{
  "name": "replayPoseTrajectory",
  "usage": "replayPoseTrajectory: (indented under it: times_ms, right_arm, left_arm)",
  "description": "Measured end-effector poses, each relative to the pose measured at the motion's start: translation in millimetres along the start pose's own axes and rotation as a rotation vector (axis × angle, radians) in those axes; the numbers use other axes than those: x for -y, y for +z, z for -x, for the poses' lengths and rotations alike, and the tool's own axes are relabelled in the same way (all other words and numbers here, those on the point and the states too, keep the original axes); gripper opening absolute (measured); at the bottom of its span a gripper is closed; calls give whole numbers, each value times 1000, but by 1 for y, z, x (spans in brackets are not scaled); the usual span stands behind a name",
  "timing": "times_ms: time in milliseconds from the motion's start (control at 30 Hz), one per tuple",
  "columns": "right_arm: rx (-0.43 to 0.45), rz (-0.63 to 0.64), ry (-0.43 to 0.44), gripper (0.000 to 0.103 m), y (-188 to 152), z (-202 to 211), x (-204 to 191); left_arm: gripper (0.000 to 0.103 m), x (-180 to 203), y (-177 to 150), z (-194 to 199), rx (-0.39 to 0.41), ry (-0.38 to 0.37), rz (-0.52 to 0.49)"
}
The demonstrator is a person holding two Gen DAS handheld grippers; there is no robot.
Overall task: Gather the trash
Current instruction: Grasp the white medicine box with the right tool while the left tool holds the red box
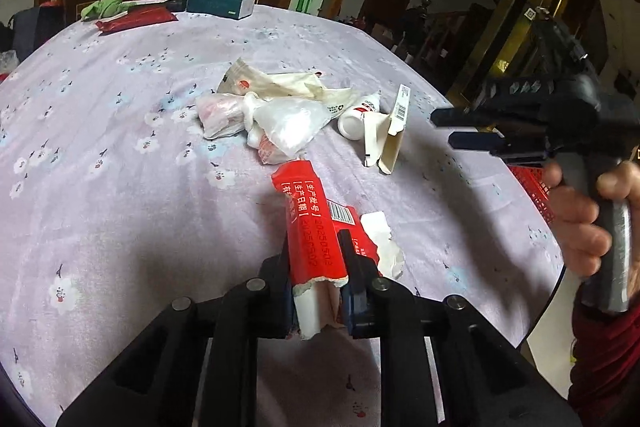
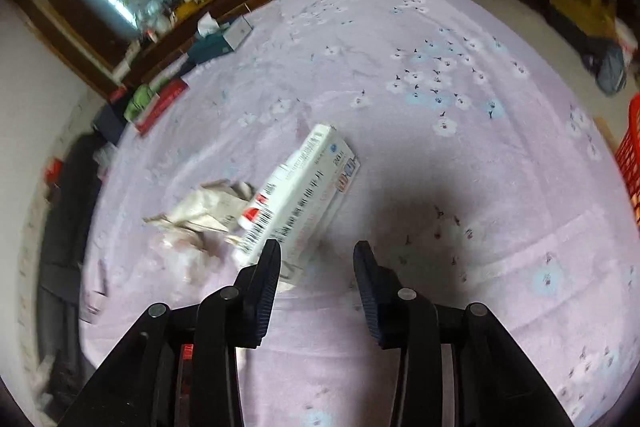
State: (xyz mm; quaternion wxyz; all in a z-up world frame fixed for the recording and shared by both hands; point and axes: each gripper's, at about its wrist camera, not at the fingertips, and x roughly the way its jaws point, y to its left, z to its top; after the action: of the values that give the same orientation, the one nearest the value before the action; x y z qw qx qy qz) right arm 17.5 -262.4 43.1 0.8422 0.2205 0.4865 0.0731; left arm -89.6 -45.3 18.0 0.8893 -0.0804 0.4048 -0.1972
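L wrist: left gripper [image 1: 316, 259] clamped on red wrapper [image 1: 310, 223], lifted over worktop [image 1: 120, 147]. Trash pile [image 1: 276, 115] w/ white carton [image 1: 390, 131] uncollected.

R wrist: right gripper [image 2: 316, 259] spread, empty, above the carton [image 2: 304, 187]. Red basket [image 2: 630, 155] at edge. Floral lilac cloth, cluttered room; task prob. early.

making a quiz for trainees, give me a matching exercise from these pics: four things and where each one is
Things:
1. red wrapper
2. tissue box
3. white carton
4. red basket

Places:
a. off the table's right edge
b. lying just ahead of the open right gripper
c. far side of the table
d. clamped in the left gripper

Pairs: 1-d, 2-c, 3-b, 4-a
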Motion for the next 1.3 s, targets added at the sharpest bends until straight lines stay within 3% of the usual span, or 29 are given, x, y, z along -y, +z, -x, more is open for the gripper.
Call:
replayPoseTrajectory:
  times_ms: [167, 367, 467, 533, 600, 700, 833, 967, 1000, 1100, 1300]
  right_arm:
    - [25, -13, -25, 68, 17, -2, -15]
    - [-22, -36, -103, 69, 28, -40, -22]
    - [-57, -42, -91, 60, 22, -49, -15]
    - [-40, -27, -89, 50, 18, -42, -13]
    - [-20, 7, -97, 34, 14, -31, -13]
    - [-12, 7, -96, 25, 9, -22, -2]
    - [-13, -57, 18, 24, 6, -28, 15]
    - [-22, -62, 56, 25, 2, -38, 15]
    - [-18, -56, 68, 21, 0, -38, 13]
    - [37, 4, 66, 14, -9, -23, 4]
    - [184, 129, 40, 14, -32, 30, -6]
  left_arm:
    - [17, 1, 0, 1, 15, 11, -6]
    - [17, 0, 0, 7, 40, 23, -14]
    - [17, -2, 1, 8, 43, 22, -11]
    - [17, -2, 1, 8, 43, 23, -14]
    - [17, 0, 0, 8, 45, 20, -18]
    - [17, 5, 0, 7, 46, 19, -33]
    - [17, 12, -1, 2, 40, 24, -44]
    - [17, 16, 0, 0, 44, 31, -48]
    - [17, 17, 0, 0, 48, 36, -50]
    - [16, 19, 0, 3, 67, 47, -51]
    - [16, 34, 6, 22, 169, 70, -79]
